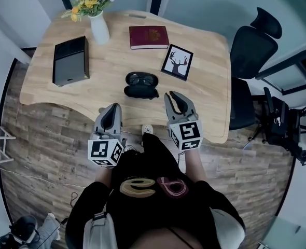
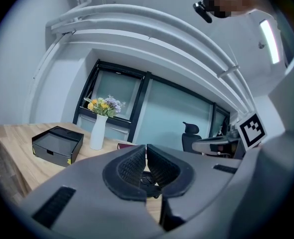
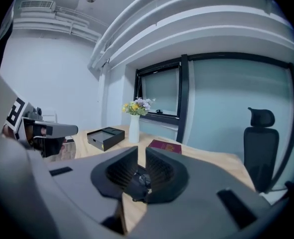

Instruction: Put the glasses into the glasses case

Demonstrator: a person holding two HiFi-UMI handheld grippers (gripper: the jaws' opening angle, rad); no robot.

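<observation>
From the head view, the glasses case [image 1: 141, 92] lies open in the middle of the desk [image 1: 111, 45]. The glasses [image 1: 138, 79] seem to sit in its far half, which suggests the near half is the lid, not yet folded over. Your left tool [image 1: 112, 108] and right tool [image 1: 173, 95] hang at the desk's near edge, one on each side of the case and apart from it, likely poised for that step. In the left gripper view the tool's jaws stand together with nothing between them. The dark shape low beyond them is probably the case, but the jaws cover most of it. In the right gripper view the jaws are almost together, with a slim gap left, and hold nothing. Again only a dark scrap of the case shows past them. Neither tool view shows the glasses plainly, and the case's hinge is too small to make out anywhere.
</observation>
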